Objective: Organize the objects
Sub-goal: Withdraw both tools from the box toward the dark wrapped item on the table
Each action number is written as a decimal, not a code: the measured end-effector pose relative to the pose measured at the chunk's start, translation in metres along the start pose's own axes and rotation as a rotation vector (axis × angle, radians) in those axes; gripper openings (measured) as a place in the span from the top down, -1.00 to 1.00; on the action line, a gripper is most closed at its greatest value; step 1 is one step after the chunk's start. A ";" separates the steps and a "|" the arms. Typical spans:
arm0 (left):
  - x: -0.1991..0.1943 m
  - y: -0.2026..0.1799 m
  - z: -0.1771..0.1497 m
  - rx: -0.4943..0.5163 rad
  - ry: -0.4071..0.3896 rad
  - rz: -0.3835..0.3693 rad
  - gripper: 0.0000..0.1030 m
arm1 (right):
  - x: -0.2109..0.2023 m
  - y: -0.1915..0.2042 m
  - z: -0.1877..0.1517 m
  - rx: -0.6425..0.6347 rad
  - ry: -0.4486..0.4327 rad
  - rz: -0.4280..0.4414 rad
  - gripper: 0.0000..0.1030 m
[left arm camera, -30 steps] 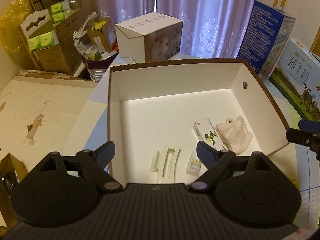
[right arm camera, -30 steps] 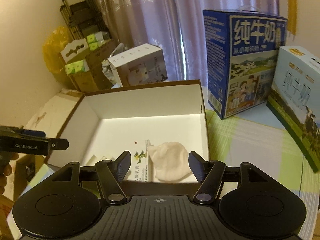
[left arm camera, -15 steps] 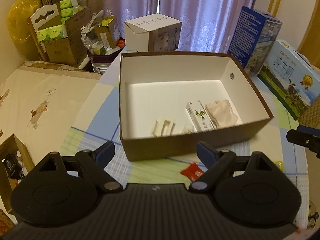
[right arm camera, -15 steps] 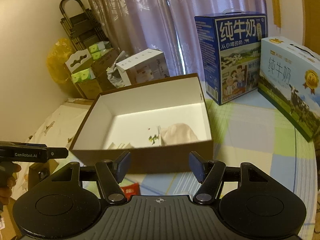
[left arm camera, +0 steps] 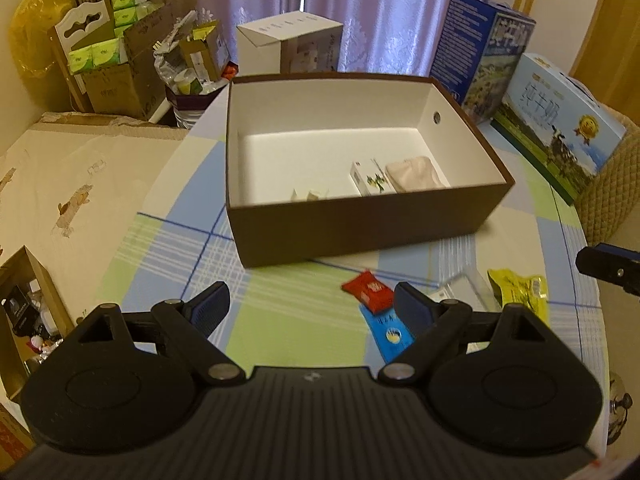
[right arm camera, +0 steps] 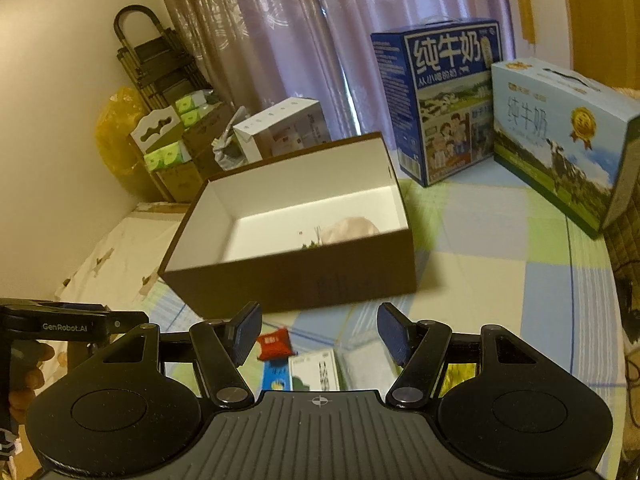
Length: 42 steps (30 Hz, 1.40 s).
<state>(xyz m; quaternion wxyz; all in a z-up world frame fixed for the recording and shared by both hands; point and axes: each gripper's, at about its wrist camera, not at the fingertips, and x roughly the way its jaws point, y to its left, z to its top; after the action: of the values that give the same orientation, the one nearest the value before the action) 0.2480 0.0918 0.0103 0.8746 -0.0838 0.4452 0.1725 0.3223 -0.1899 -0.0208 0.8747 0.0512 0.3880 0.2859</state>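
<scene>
Now, box: brown box (left arm camera: 360, 228) with a white inside, lid off, on the checked cloth (left arm camera: 280, 320), beyond both grippers.
Box contents: a small white carton (left arm camera: 370, 178) with a green print and a pale crumpled wad (left arm camera: 414, 174) lie side by side toward the near right corner; a small white piece (left arm camera: 310, 195) just shows above the near wall.
Left gripper: left gripper (left arm camera: 310, 306) hangs over the cloth in front of the box, jaws wide apart, nothing between them.
Right gripper: right gripper (right arm camera: 318, 332) hangs over the loose things in front of the box, jaws partly apart, gripping nothing.
Loose things: a red packet (left arm camera: 370, 292) lies on the cloth near the box's front wall; a blue packet (left arm camera: 390, 334) lies just nearer, touching or overlapping it; a yellow packet (left arm camera: 518, 290) is off to the right; a clear case (left arm camera: 460, 290) sits between red and yellow.
White card: a white card (right arm camera: 316, 370) lies beside the blue packet in the right wrist view.
Behind the box: two milk cartons, dark blue (right arm camera: 440, 96) and pale blue (right arm camera: 560, 136), stand at the far right.
Hand: a hand (right arm camera: 28, 376) holds the left gripper's grip.
</scene>
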 end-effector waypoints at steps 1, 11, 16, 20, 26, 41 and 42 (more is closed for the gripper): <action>0.000 -0.001 -0.003 0.002 0.004 -0.001 -0.68 | -0.002 -0.001 -0.003 0.007 0.005 -0.001 -0.19; 0.008 -0.013 -0.034 0.028 0.072 -0.023 -0.68 | -0.010 -0.016 -0.037 0.067 0.066 -0.034 -0.19; 0.014 -0.021 -0.045 0.046 0.102 -0.033 -0.68 | -0.012 -0.020 -0.052 0.078 0.094 -0.059 -0.19; 0.019 -0.024 -0.051 0.054 0.120 -0.038 -0.68 | -0.011 -0.022 -0.062 0.072 0.115 -0.081 -0.19; 0.028 -0.024 -0.062 0.056 0.156 -0.038 -0.68 | -0.004 -0.024 -0.078 0.063 0.159 -0.101 -0.19; 0.045 -0.017 -0.075 0.046 0.190 -0.028 -0.68 | 0.030 -0.018 -0.119 -0.022 0.246 -0.138 -0.19; 0.046 -0.017 -0.075 0.046 0.192 -0.028 -0.68 | 0.032 -0.018 -0.120 -0.028 0.245 -0.138 -0.19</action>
<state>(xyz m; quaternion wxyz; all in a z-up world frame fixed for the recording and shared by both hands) 0.2228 0.0638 -0.0715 0.8320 -0.0860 0.5295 0.1413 0.2624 -0.2035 -0.1301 0.8389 -0.0232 0.4905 0.2345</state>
